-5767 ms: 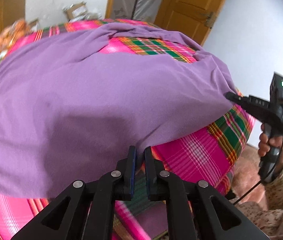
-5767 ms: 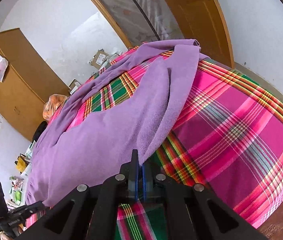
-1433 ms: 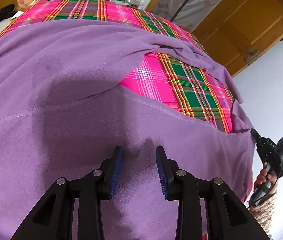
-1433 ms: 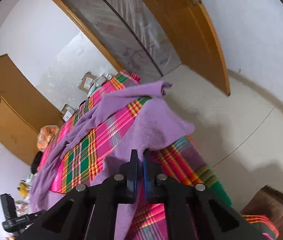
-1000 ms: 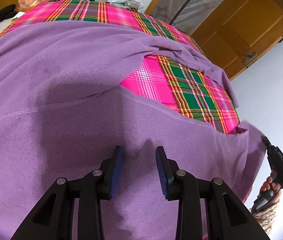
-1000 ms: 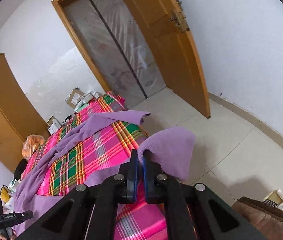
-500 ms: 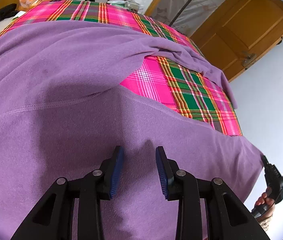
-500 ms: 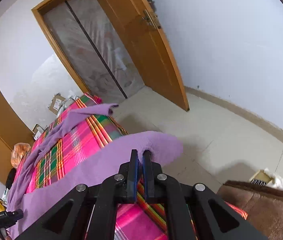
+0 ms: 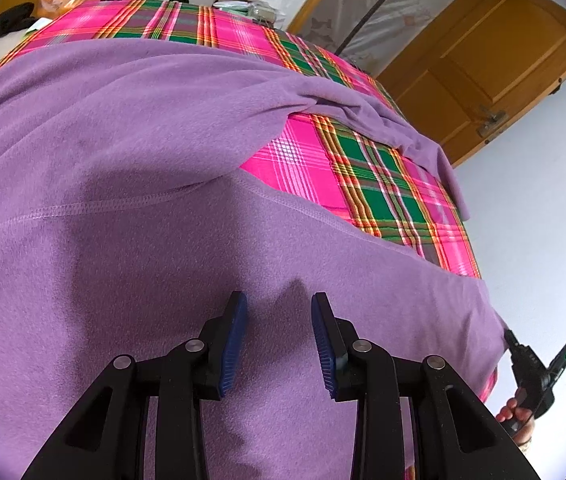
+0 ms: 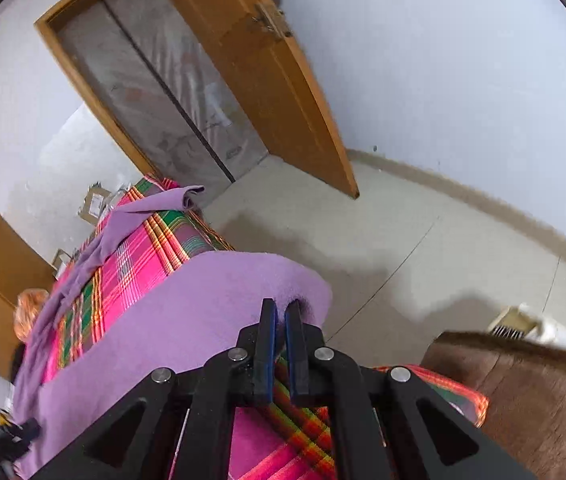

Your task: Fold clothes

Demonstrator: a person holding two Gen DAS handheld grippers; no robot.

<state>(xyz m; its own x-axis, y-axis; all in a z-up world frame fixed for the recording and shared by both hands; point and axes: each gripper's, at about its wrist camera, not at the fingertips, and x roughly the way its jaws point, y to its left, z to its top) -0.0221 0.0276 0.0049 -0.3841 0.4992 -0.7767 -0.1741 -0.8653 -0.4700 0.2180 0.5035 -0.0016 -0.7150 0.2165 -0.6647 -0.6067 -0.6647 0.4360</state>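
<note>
Presumably the purple garment (image 9: 131, 152) was spread over the plaid bed (image 9: 367, 176) so 1 edge could be drawn taut before folding. Right tongs (image 10: 279, 312) were clenched on a garment corner at the bed's 3 o'clock edge, cloth bunched around the tips; the pull seemed meant to flatten that side. Left tongs (image 9: 279, 312) hung released, jaws apart above the cloth, nothing between them; contact could not be told. From the left tongs, the garment ran from 6 up to 12 o'clock, with a sleeve (image 9: 383, 120) trailing toward 2 o'clock.
</note>
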